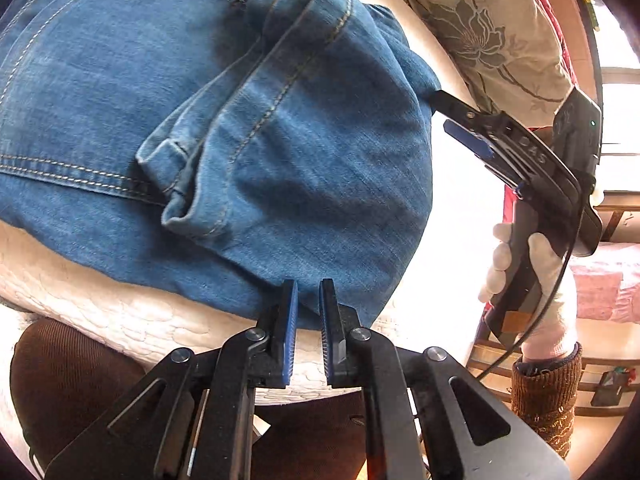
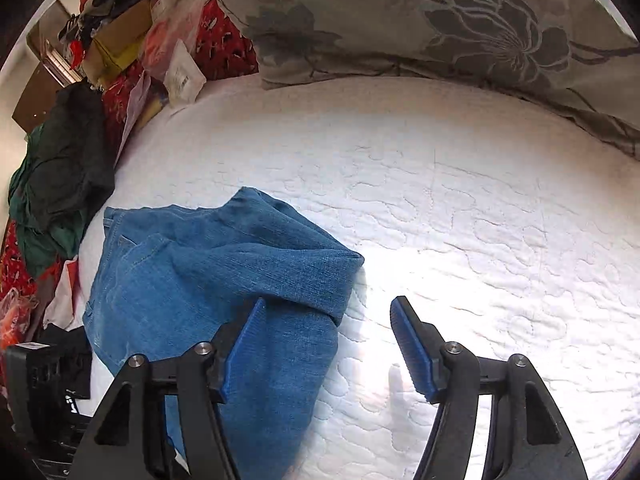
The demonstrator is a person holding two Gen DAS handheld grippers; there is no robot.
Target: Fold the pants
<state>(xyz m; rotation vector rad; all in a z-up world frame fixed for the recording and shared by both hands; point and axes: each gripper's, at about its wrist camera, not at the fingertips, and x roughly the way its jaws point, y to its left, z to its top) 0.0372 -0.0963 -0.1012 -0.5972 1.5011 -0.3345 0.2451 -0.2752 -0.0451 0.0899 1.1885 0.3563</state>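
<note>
On the bed: the blue jeans [image 1: 224, 120] lie folded in a heap on the white quilted mattress [image 2: 460, 240]; in the right wrist view they sit at the lower left of the frame.
Jeans detail: in the left wrist view a leg hem [image 1: 176, 184] with light stitching lies on top of the denim, a little left of the centre of the frame.
Left hand-held gripper [image 1: 308, 316]: at the bottom centre of the left wrist view; its blue pads stand a little apart with a narrow gap, at the near edge of the jeans, and no cloth is seen between them.
Right hand-held gripper [image 2: 328, 344]: spread wide at the bottom of the right wrist view; the left pad [image 2: 244, 344] is over the denim, the other pad is over the bare mattress; it pinches nothing.
Right hand [image 1: 532, 280]: in a white glove, at the right edge of the left wrist view, holding the gripper handle.
Behind: a flowered pillow [image 2: 440, 32] along the upper part of the frame.
Upper left: a pile of clothes and bags [image 2: 120, 40] beside the bed.
</note>
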